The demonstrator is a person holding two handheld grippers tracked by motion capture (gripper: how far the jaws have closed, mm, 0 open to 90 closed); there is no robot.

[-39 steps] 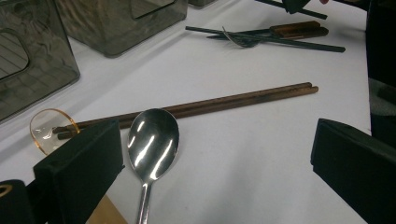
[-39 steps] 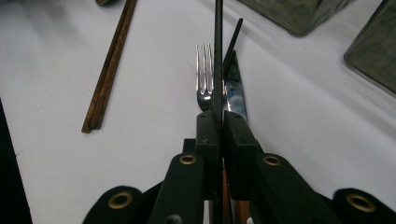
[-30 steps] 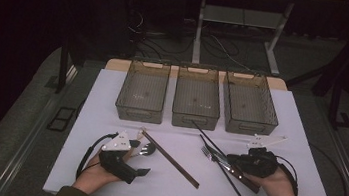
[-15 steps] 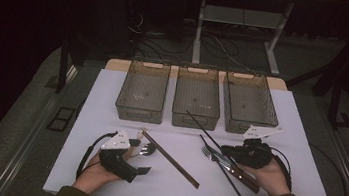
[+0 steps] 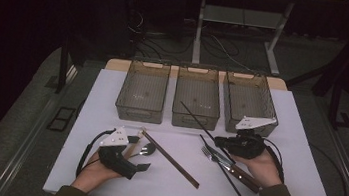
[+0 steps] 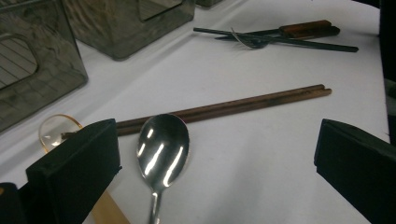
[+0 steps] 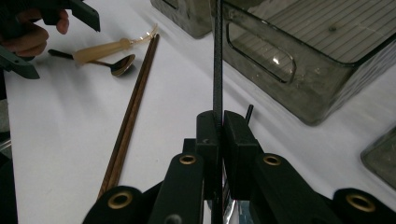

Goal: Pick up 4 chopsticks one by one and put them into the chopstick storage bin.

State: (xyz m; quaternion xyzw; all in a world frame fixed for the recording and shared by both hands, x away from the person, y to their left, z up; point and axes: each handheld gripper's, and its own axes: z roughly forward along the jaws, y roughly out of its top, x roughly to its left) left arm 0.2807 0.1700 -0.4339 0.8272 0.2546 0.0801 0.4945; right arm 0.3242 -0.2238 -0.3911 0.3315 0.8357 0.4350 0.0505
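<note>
Near the middle bin [image 5: 198, 97], the right gripper [image 5: 221, 142], raised and level, clamps a black chopstick [image 5: 197, 121]

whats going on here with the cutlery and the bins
A person is working at a white table with cutlery and three bins. The right gripper is shut on a thin black chopstick, its far end raised toward the middle bin. The left gripper sits open around a metal spoon, beside brown chopsticks.
</note>
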